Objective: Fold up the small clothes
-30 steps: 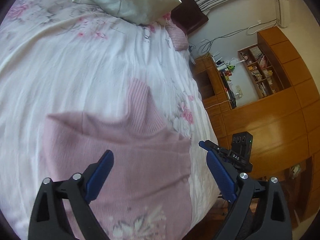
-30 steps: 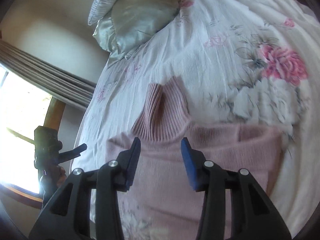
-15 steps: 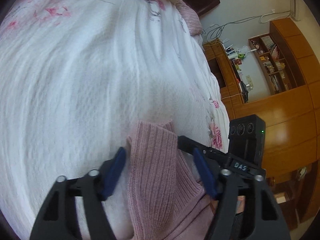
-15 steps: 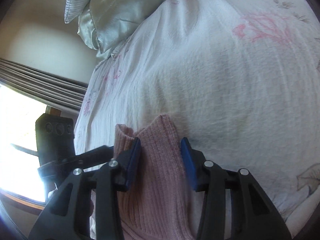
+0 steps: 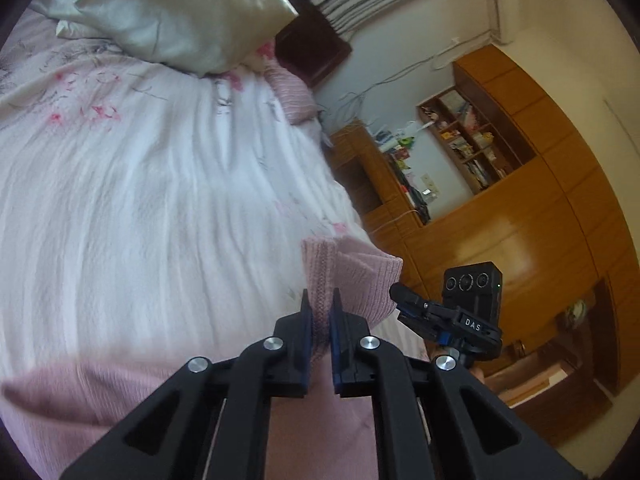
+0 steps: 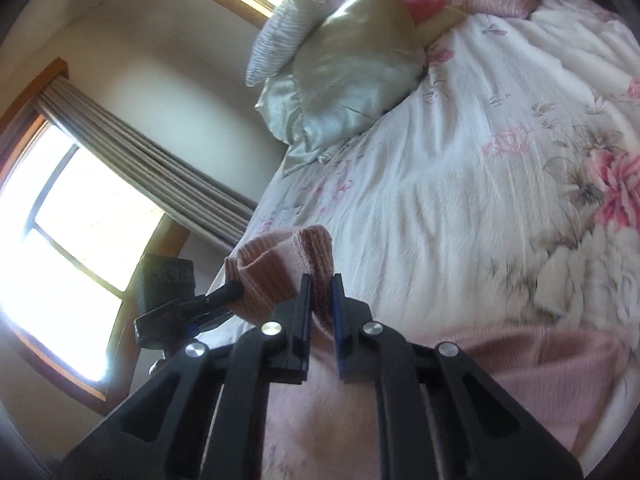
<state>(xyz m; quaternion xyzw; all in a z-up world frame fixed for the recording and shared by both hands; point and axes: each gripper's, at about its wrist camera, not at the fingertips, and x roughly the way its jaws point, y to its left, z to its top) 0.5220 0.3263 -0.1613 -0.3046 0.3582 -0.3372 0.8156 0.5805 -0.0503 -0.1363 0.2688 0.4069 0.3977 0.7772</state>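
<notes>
The left tongs [image 5: 319, 312] are pinching the ribbed turtleneck collar [image 5: 352, 276] of a pink knit sweater [image 5: 100, 392], their blue pads [image 5: 306, 320] pressed on one folded edge of the collar. The right tongs [image 6: 320, 300] are pinching the same ribbed turtleneck collar [image 6: 280, 276] at its other edge, blue pads [image 6: 338, 312] squeezed tight on the knit. Each set of tongs shows in the other's camera: the right tongs [image 5: 404, 298] appear just beside the collar's open rim in the left wrist view, under a small black camera box marked "DAS", and the left tongs [image 6: 224, 294] touch the collar's far side in the right wrist view.

The collar stands lifted off the bed between the two tongs, its opening gaping. The body of the sweater [image 6: 540, 364] trails down from it and lies on the white floral bedspread [image 5: 160, 220], spreading toward the lower edge of both views; the same bedspread [image 6: 480, 200] carries large pink roses in the right wrist view.

At the head of the bed a pale silvery-green pillow [image 5: 188, 12] rests on the bedspread, with a pink ribbed pillow [image 5: 292, 96] near it. A wooden wardrobe and shelving unit [image 5: 520, 208] stands beyond the bed's side. In the right wrist view, a bright window [image 6: 72, 248] with grey curtains [image 6: 152, 172] is behind the tongs.
</notes>
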